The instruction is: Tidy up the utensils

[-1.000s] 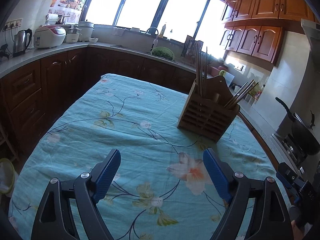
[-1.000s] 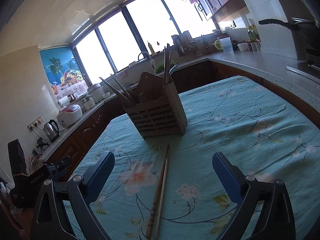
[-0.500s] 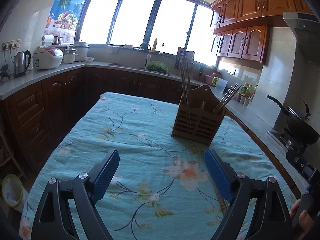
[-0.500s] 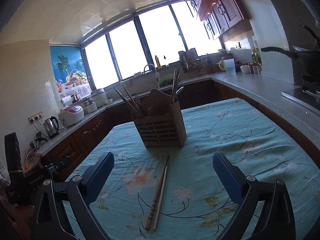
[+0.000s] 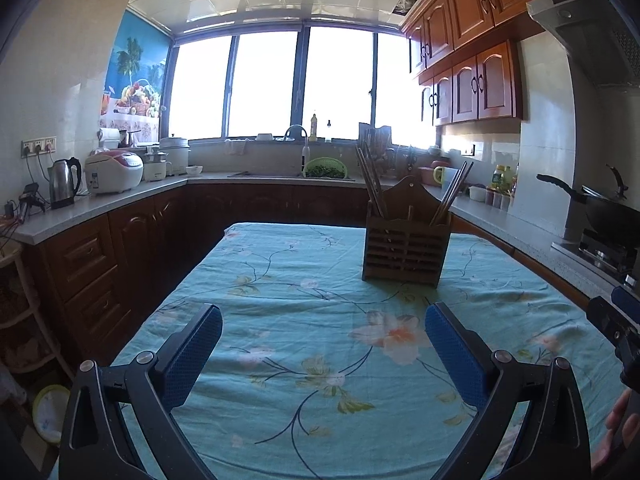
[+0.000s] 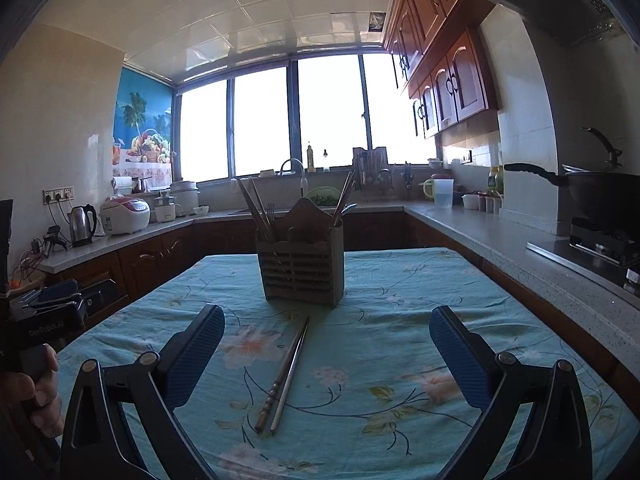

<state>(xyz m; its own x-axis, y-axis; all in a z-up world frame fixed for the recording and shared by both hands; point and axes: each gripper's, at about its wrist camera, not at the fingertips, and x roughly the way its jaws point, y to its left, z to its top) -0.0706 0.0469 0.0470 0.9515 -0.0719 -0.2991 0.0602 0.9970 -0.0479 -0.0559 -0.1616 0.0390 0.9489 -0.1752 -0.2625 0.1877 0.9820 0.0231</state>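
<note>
A wooden slatted utensil holder [image 5: 404, 250] [image 6: 302, 270] stands upright on the teal flowered tablecloth [image 5: 280, 280], with chopsticks [image 5: 370, 184] and other utensils leaning out of its compartments. A pair of chopsticks [image 6: 285, 374] lies loose on the cloth in front of the holder, between the right gripper's fingers and short of them. My right gripper [image 6: 326, 320] is open and empty. My left gripper [image 5: 323, 318] hovers over bare cloth to the left of the holder; its jaws are opening, with nothing between them.
Dark wood cabinets and a grey counter [image 5: 120, 200] wrap around the table. A kettle [image 5: 64, 182], rice cooker [image 5: 114, 172] and sink stand on the counter; a wok [image 5: 600, 204] sits on the stove at right. A hand [image 6: 36, 392] holds the other gripper at the left edge.
Both views have levelled out from a tilt and swung, so the holder now stands upright in frame. The left jaws stand slightly wider. The loose chopsticks have not moved.
</note>
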